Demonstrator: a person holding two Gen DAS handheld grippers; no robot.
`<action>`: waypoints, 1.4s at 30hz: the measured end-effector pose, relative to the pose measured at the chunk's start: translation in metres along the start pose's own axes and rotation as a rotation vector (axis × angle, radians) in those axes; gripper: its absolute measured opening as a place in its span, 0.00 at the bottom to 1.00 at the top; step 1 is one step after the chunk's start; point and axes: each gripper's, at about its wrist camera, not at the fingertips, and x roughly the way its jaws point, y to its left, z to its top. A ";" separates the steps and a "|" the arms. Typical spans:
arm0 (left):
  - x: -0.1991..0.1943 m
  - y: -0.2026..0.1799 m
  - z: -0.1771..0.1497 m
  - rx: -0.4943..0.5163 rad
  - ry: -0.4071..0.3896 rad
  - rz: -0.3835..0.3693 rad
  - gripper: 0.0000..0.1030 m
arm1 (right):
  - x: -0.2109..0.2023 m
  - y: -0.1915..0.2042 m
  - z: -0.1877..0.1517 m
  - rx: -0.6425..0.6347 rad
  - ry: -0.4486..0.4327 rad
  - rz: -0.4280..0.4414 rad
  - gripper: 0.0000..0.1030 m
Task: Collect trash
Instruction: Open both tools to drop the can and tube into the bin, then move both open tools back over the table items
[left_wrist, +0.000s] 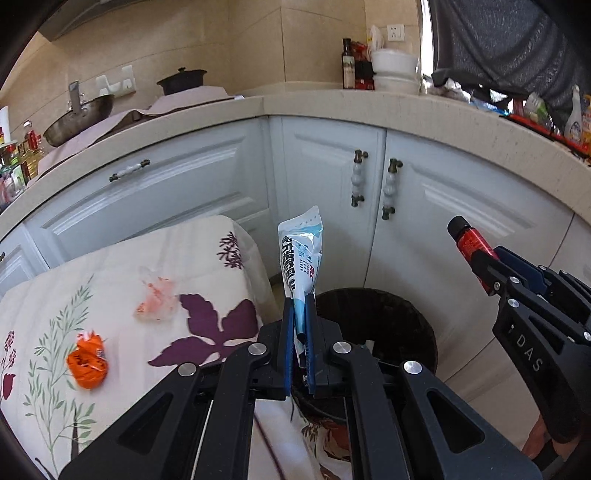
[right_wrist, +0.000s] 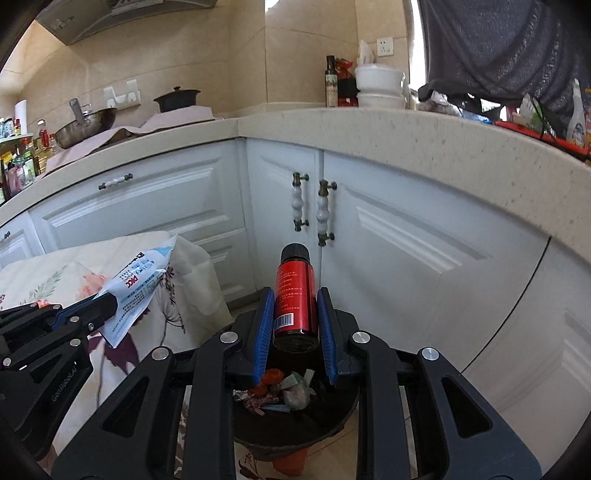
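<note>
Both loads are at the dark bin (right_wrist: 295, 417) at lower centre: the left gripper (left_wrist: 300, 314) clenches a blue-white wrapper (left_wrist: 301, 254), the right gripper (right_wrist: 295, 314) grasps a red bottle (right_wrist: 295, 295). Next, release over the opening.

Both views are bright with soft daylight from a window (right_wrist: 415, 55) at the upper right, blown out white. Shadows are faint. Fisheye bending curves the counter (left_wrist: 332, 107) edge and cupboard doors (right_wrist: 424, 240), with dark vignette corners. Wrappers on the tablecloth (left_wrist: 122, 266) look slightly blurred.
</note>
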 end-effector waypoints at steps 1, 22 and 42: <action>0.002 -0.002 0.000 0.003 0.003 0.002 0.06 | 0.002 -0.001 0.000 0.001 0.002 -0.002 0.22; 0.020 -0.009 0.001 -0.002 0.051 0.026 0.45 | 0.018 -0.012 -0.008 0.036 0.008 -0.029 0.40; -0.030 0.089 -0.010 -0.139 0.000 0.156 0.54 | -0.012 0.040 0.010 -0.014 -0.034 0.052 0.40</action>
